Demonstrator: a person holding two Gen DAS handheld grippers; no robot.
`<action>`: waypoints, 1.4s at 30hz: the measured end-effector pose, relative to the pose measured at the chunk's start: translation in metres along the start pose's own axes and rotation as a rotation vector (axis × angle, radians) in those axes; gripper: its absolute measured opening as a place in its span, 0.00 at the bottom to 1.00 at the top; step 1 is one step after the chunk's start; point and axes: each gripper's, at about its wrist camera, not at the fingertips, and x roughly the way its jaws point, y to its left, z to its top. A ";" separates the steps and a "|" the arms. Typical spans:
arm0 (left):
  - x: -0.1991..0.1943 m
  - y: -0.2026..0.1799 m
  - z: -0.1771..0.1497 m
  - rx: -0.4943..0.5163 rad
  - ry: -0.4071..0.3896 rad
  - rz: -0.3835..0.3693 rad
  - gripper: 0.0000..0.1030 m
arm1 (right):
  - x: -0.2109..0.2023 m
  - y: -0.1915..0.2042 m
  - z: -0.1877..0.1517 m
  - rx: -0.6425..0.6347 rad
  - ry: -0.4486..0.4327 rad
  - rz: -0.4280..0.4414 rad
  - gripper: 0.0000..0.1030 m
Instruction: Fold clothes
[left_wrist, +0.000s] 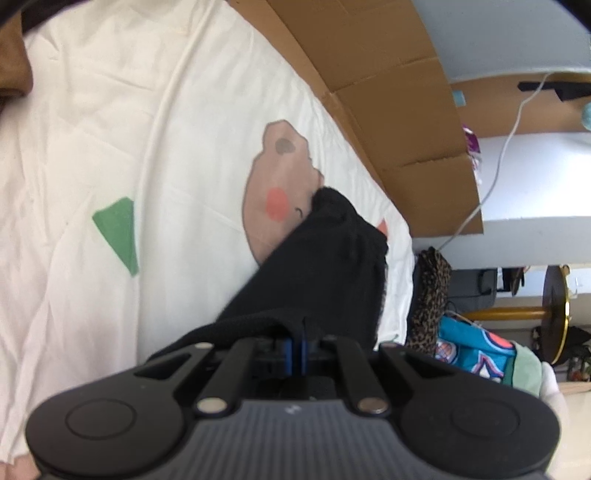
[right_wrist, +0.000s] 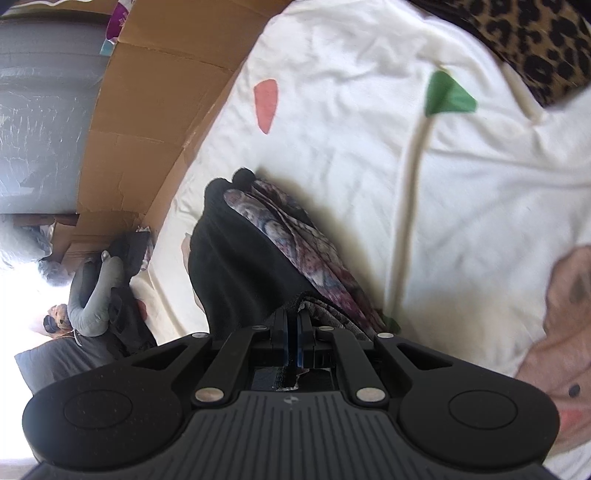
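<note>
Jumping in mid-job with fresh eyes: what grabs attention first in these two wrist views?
Black cloth, straight ahead in both views: the left gripper is shut on a black garment, and the right gripper pinches black fabric with a marbled lining. Beneath lies a white sheet printed with a brown bear face, with cardboard along its far edge.

Your work surface is a bed covered with a white sheet (left_wrist: 92, 122) printed with a brown bear face, pink patches and green triangles. A black garment (left_wrist: 325, 266) trails onto the sheet. A leopard-print cloth (right_wrist: 535, 44) lies on the sheet near one edge. Cardboard (left_wrist: 388, 92) borders the bed.
</note>
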 end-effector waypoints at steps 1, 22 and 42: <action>0.000 0.003 0.002 -0.002 -0.008 -0.002 0.05 | 0.004 0.001 0.003 -0.005 -0.001 0.000 0.02; 0.039 0.040 -0.004 -0.038 -0.007 0.015 0.40 | 0.050 -0.022 -0.001 0.005 0.036 0.018 0.37; 0.009 0.015 0.037 -0.009 -0.180 -0.013 0.46 | 0.021 0.017 0.028 -0.043 -0.129 0.076 0.37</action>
